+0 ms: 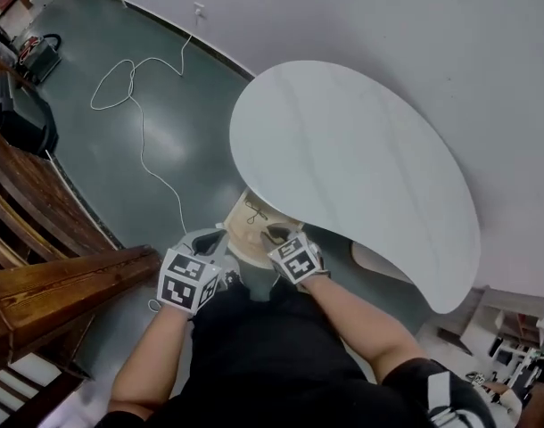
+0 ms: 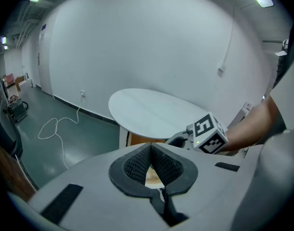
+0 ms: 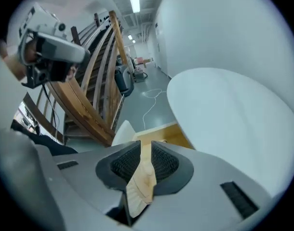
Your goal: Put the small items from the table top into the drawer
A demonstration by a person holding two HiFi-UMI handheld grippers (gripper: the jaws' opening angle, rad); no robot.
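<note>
Grey and two-jawed, the right gripper (image 3: 146, 153) with its black-and-white marker cube stood with its ribbed black pads (image 3: 125, 162) parted by a narrow gap. Nothing was pinched between them, and only pale wood showed through the slit. The matching grey left gripper (image 2: 151, 149) had its pad tips pressed together. A small wedge-shaped opening lower down framed the same pale wood, and it too carried nothing. From the head view the two tools hung side by side close in front of the person's body, both angled downward. The left one was at the front left corner of the light wooden drawer (image 1: 239, 226), and the right one was above its front edge. The drawer was pulled open from beneath the near rim of the white, kidney-shaped table top (image 1: 361, 159). One small dark item (image 1: 252, 210) lay on the drawer's bottom toward the back, apart from both grippers and too small to identify. In the left gripper view the right tool's marker cube appeared off to the right, just below the table's edge, with a bare forearm (image 2: 253, 124) behind it. Around the table lay a dark grey-green floor (image 1: 165, 150) with a thin white cable (image 1: 143, 114) looping across it toward the white wall (image 1: 415, 25). A brown wooden staircase (image 1: 40, 239) rose at the left.
</note>
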